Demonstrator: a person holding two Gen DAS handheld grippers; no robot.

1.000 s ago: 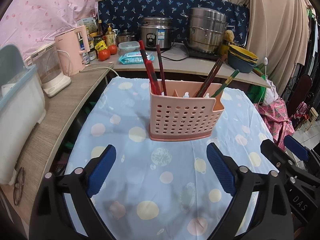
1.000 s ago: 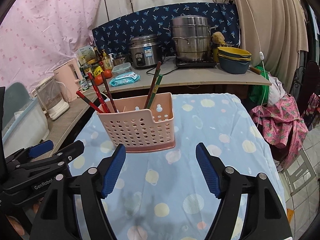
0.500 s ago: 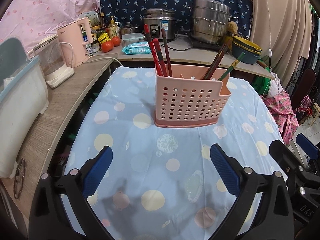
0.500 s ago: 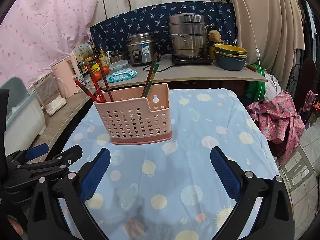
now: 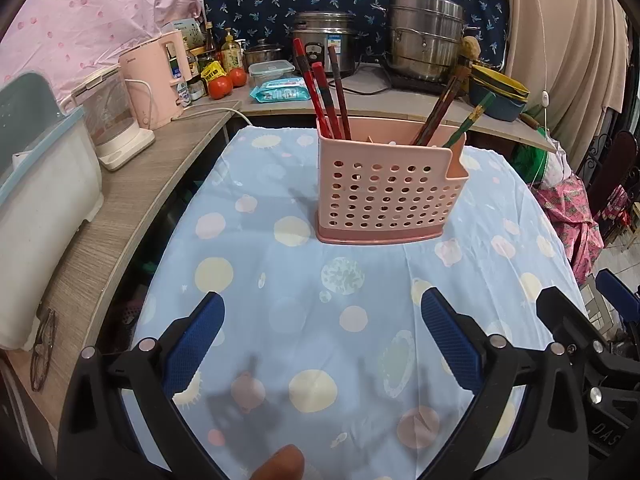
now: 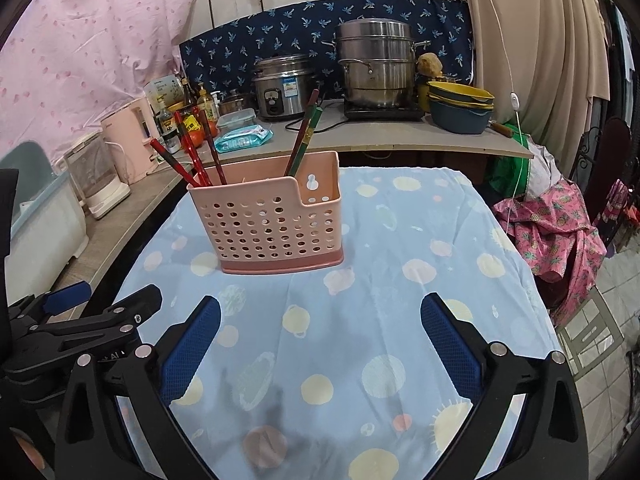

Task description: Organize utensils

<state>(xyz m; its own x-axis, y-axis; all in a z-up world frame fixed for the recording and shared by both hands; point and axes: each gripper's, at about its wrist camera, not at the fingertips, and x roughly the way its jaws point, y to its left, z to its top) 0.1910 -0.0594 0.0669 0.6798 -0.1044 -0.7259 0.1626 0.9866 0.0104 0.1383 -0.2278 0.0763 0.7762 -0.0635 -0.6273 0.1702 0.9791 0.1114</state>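
A pink perforated utensil holder (image 5: 386, 192) stands upright on the blue dotted tablecloth (image 5: 280, 280); it also shows in the right wrist view (image 6: 272, 226). Red chopsticks (image 5: 320, 88) lean in its left compartment, brown and green ones (image 5: 452, 104) in its right. In the right wrist view the red ones (image 6: 192, 152) stand left, the brown and green pair (image 6: 306, 136) right. My left gripper (image 5: 320, 340) is open and empty, well in front of the holder. My right gripper (image 6: 320, 340) is open and empty, also in front of it.
A wooden counter (image 5: 120, 208) runs along the left with a pink kettle (image 5: 154, 80) and a white box (image 5: 44, 176). Behind stand a rice cooker (image 5: 324, 40), a steel steamer pot (image 5: 426, 36), stacked bowls (image 6: 460, 108) and tomatoes (image 5: 226, 84). Glasses (image 5: 42, 350) lie on the counter.
Both grippers have drawn back from the holder and risen a little. The right gripper's jaws have opened wider. The holder has not moved.
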